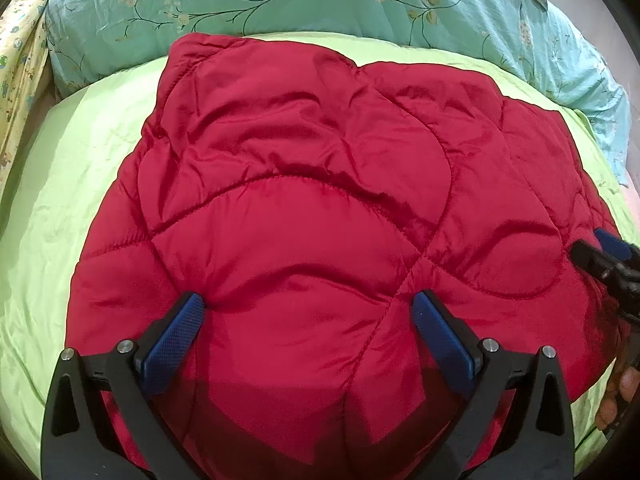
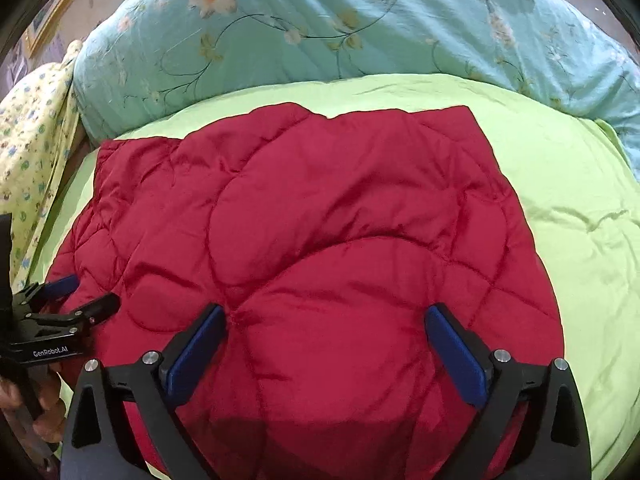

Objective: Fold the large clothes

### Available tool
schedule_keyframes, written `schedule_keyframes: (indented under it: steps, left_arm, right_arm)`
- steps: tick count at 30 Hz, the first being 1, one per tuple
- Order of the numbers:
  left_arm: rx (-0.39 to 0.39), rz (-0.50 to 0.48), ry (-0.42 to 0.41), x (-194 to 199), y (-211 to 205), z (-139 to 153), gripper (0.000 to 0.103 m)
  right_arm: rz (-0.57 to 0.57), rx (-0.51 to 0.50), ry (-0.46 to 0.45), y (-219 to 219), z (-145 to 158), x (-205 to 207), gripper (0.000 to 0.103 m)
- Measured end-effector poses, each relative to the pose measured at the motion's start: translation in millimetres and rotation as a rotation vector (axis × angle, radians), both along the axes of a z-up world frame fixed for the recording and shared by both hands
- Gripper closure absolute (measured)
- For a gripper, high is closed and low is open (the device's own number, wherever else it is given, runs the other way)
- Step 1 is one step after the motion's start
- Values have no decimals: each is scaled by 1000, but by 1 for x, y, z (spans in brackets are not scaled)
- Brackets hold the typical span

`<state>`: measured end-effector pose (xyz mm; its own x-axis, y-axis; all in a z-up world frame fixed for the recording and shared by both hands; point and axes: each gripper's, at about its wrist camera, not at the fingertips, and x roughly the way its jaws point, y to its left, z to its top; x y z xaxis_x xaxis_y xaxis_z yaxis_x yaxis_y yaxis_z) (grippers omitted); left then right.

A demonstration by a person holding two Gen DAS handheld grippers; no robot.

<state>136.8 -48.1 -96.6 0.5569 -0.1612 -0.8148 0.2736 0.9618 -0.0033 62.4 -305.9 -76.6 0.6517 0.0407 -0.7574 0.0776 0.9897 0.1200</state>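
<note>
A red quilted garment (image 1: 304,208) is being shown spread flat, in what looks like a partly folded block, on a lime-green sheet (image 1: 60,208), and every other place here is being given relative to that garment. Beyond its far edge, a turquoise floral duvet (image 1: 280,4) is being seen bunched along the sheet. Off the garment's far left corner, a pale yellow printed cloth (image 1: 20,60) is being seen hanging.

Over the garment's near edge, toward its left half, the left gripper (image 1: 308,312) is being held with its jaws spread wide; its blue pads (image 1: 176,332) are standing well apart, and nothing is being gripped between them. Whether the fingertips are being pressed onto the fabric or are just above it cannot be told. Over the near edge toward the garment's right half, the right gripper (image 2: 324,320) is being held in the same manner, jaws wide apart, with red fabric being seen in the gap but nothing being clasped.

In the left wrist view, the right gripper (image 1: 600,252) is being seen at the garment's right border, with part of a hand (image 1: 616,396) below it. In the right wrist view, the left gripper (image 2: 86,296) is being seen at the garment's left border, with fingers (image 2: 48,404) wrapped around its handle.
</note>
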Motion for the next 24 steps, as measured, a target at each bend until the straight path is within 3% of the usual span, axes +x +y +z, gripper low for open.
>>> schedule_keyframes:
  steps: [4,9,17,24]
  left_arm:
    - [15,1,-3,0,-3,0,0]
    - [13,-7,-10,-11,-1,10,0]
    - [-14,-15,1,-63,16,25,0]
    - [69,-35,-15,-119,23,23,0]
  right_arm:
    - [9,-11,12,-2,-18,9,0]
    - [11,9,7,-1,-5,3,1]
    - [62,84,-17,6,25,-52,1]
    - [159,50,-21,31,37,-114,0]
